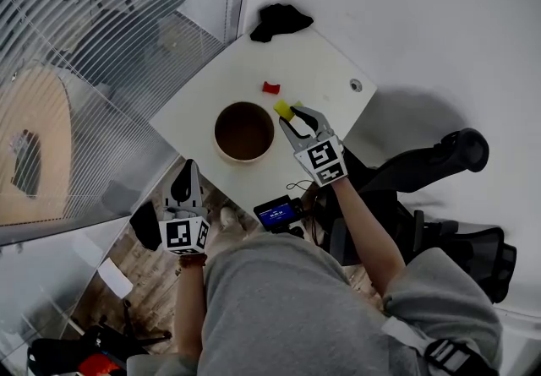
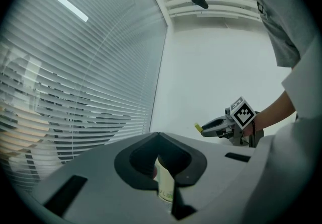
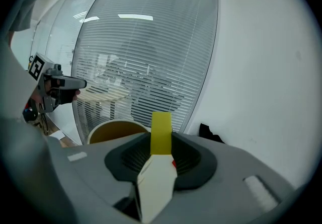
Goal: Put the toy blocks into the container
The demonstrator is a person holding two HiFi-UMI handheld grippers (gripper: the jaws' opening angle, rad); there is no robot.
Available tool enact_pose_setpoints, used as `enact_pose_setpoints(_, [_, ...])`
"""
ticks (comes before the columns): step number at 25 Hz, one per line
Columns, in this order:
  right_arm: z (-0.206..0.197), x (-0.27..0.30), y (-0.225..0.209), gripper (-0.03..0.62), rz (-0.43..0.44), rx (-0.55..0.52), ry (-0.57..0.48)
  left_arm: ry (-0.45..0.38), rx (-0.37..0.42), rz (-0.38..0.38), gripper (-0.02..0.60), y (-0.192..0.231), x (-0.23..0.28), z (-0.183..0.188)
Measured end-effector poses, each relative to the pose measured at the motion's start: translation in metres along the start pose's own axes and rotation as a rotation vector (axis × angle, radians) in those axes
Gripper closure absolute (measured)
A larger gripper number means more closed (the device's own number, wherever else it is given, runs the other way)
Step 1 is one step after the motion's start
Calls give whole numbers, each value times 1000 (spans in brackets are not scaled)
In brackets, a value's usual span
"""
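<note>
The person's right forearm reached out from the lower right across the near edge of the white table, the wrist straight. The right gripper tipped a little downward. Its jaws were clamped on a yellow block, which stood up between the pads in the right gripper view, raised above the tabletop. The block hung just beside the right rim of the round container, not over its opening.

The left arm was tucked in close to the body, the forearm short in the head view. It held the left gripper level and pointing forward. That gripper sat off the table's near left edge, above the wooden floor and well apart from the container. Its jaws were drawn together, with nothing between them in the left gripper view.

A red block lay on the table beyond the container and just past the yellow one. A black cloth was bunched at the table's far corner.
</note>
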State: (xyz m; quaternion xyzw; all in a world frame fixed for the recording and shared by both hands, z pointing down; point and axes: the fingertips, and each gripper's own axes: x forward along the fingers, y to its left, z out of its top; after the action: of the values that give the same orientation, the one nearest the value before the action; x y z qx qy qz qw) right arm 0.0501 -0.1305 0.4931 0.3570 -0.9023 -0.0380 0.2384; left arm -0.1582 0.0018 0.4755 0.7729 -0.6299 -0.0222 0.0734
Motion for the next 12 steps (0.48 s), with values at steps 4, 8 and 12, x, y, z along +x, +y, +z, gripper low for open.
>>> enact_pose_setpoints(4, [8, 9, 12, 454, 20, 1, -12, -7, -8, 10, 574, 4, 0, 0])
enact_pose_setpoints(8, [17, 16, 21, 454, 39, 3, -30, -4, -12, 20, 574, 6, 0, -3])
enact_pose_setpoints(12, [22, 22, 34, 454, 64, -5, -35, -4, -13, 26, 574, 8, -1, -4])
